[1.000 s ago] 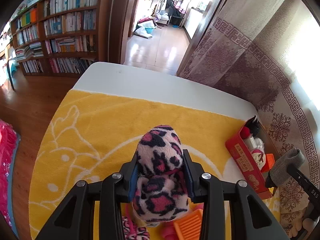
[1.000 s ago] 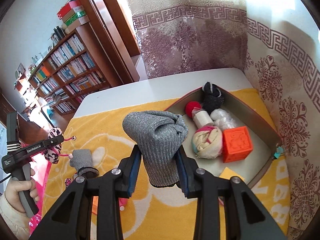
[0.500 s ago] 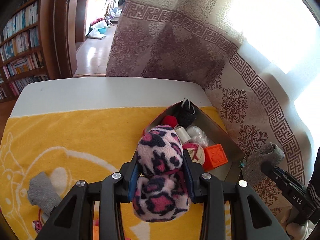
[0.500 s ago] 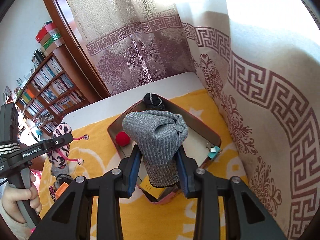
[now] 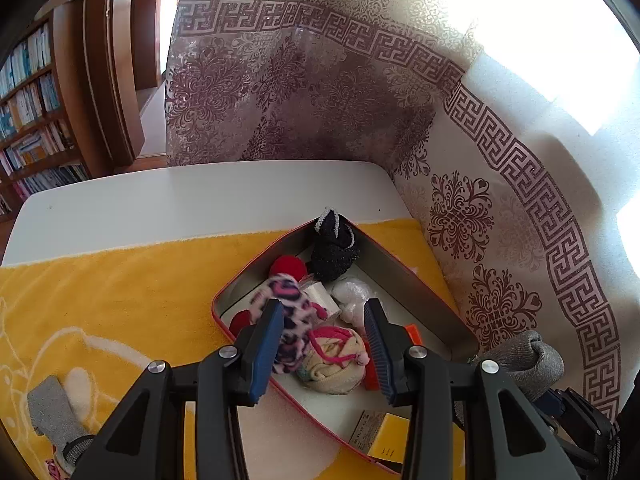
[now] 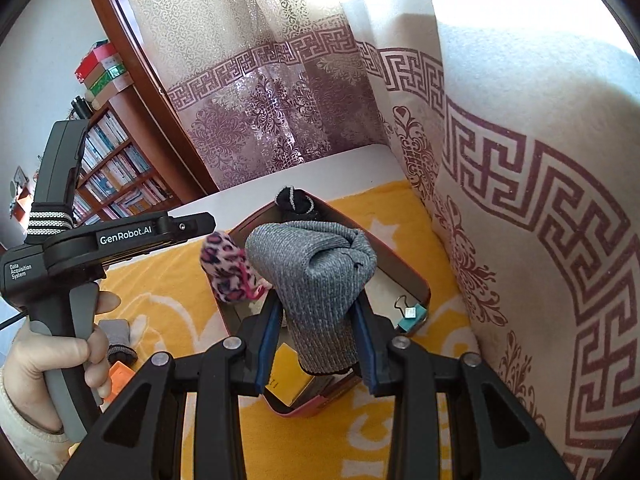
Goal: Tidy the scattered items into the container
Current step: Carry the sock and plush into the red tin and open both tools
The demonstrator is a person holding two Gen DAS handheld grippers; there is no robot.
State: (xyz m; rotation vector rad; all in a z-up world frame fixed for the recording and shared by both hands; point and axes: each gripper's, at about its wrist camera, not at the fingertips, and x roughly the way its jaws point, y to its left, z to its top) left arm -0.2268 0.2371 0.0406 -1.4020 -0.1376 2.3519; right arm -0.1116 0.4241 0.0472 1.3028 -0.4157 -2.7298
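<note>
Socks first: we have the leopard-print sock (image 5: 289,316) blurred beside the left finger of our left gripper (image 5: 324,352), its jaws spread wide, gripping nothing. From the right wrist view that sock (image 6: 228,272) hangs over the near-left rim of the container (image 6: 416,280), under the left gripper's tip (image 6: 196,222), so we cannot tell whether it touches anything. Our right gripper (image 6: 318,344) has its jaws clamped on the rolled grey sock (image 6: 320,280), held above the container.

Just past the left fingers, inside the red-rimmed container (image 5: 416,280), we see a cream and pink sock ball (image 5: 336,360), an orange block (image 5: 412,332) mostly hidden behind the right finger, and a yellow box (image 5: 384,436) at the near corner. Further in lie a white roll (image 5: 320,294), a clear plastic wad (image 5: 352,294), 2 red balls (image 5: 288,268), and a black sock (image 5: 332,252) in the far corner.

Outside it, on the yellow towel (image 5: 120,288), a loose grey sock (image 5: 56,420) lies at the near left. A teal binder clip (image 6: 412,314) sits by the container's right corner. Beyond come the white tabletop (image 5: 180,196), the patterned curtain (image 5: 300,92) and a bookshelf (image 5: 28,120).
</note>
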